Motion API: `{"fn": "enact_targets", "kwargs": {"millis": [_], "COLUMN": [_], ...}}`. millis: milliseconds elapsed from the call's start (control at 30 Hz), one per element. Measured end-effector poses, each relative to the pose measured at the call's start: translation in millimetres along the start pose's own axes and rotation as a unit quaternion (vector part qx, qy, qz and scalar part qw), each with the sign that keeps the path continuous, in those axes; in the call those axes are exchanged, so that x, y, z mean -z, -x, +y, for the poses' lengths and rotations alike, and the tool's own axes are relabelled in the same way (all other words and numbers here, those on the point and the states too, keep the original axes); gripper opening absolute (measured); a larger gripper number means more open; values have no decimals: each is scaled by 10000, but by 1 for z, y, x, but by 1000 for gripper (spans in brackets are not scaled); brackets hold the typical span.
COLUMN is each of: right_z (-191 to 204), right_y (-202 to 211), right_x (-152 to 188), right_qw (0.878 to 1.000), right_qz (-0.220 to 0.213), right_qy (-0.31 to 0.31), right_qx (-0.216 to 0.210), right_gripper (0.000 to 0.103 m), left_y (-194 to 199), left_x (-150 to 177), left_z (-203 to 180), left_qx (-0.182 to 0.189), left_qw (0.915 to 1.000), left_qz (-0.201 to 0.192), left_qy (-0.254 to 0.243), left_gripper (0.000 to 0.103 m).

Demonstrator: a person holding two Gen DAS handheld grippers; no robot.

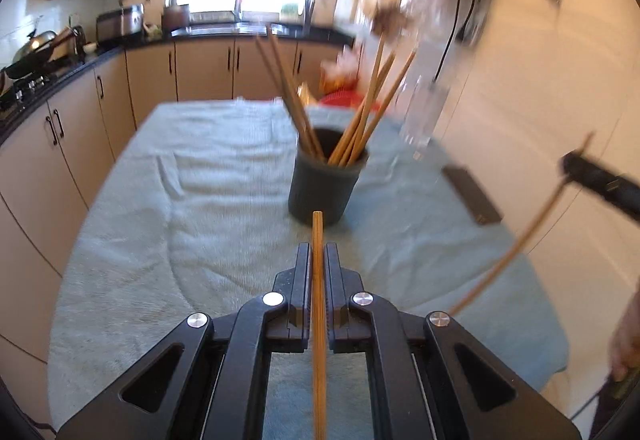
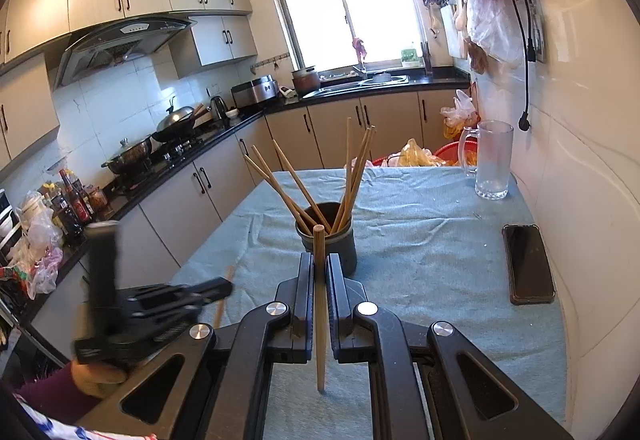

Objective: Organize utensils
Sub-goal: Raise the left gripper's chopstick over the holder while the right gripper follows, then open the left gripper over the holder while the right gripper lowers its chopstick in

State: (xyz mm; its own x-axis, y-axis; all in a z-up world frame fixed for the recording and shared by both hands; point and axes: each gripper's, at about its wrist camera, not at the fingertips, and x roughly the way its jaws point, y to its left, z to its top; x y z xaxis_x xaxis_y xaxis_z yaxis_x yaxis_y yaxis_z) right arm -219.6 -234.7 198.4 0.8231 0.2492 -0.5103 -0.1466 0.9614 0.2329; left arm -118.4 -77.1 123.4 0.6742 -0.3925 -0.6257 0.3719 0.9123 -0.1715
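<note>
A long worktop [image 2: 420, 224] covered with a wrinkled light blue cloth fills the middle of the kitchen. A tall clear glass mug [image 2: 493, 160] stands at its far right corner. A flat black phone [image 2: 528, 264] lies near the right edge. A round dark grey cup [image 2: 340, 252] stands upright in the middle of the cloth. About 7 thin brown wooden chopsticks [image 2: 352, 176] lean inside it and fan out.

The left tool [image 1: 318, 252] is closed on 1 wooden chopstick [image 1: 318, 280] that points at the cup. The right tool [image 2: 319, 264] is closed on another wooden chopstick [image 2: 319, 304], just in front of the cup.
</note>
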Motion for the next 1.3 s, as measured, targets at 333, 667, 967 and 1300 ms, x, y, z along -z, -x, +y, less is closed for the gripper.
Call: {"fn": "enact_targets", "kwargs": {"millis": [333, 667, 967, 1300], "right_z": [12, 15, 21, 14], "right_y": [6, 3, -9, -57], "right_x": [-2, -22, -83, -145], "right_qw": [9997, 9993, 9969, 9934], "right_qz": [-97, -205, -686, -1127], "right_qy": [227, 316, 386, 131], "right_qx": [23, 38, 77, 163], "right_gripper": [6, 6, 6, 6], "left_y": [51, 63, 68, 17], "left_x": [-7, -48, -124, -204], "left_z": [-5, -11, -28, -32], "left_qx": [70, 121, -80, -564], "left_qw": [9967, 9921, 9810, 9715], "left_qz": [-798, -1234, -1935, -2283], "left_qy": [115, 214, 83, 301], "left_gripper": [5, 5, 5, 5]}}
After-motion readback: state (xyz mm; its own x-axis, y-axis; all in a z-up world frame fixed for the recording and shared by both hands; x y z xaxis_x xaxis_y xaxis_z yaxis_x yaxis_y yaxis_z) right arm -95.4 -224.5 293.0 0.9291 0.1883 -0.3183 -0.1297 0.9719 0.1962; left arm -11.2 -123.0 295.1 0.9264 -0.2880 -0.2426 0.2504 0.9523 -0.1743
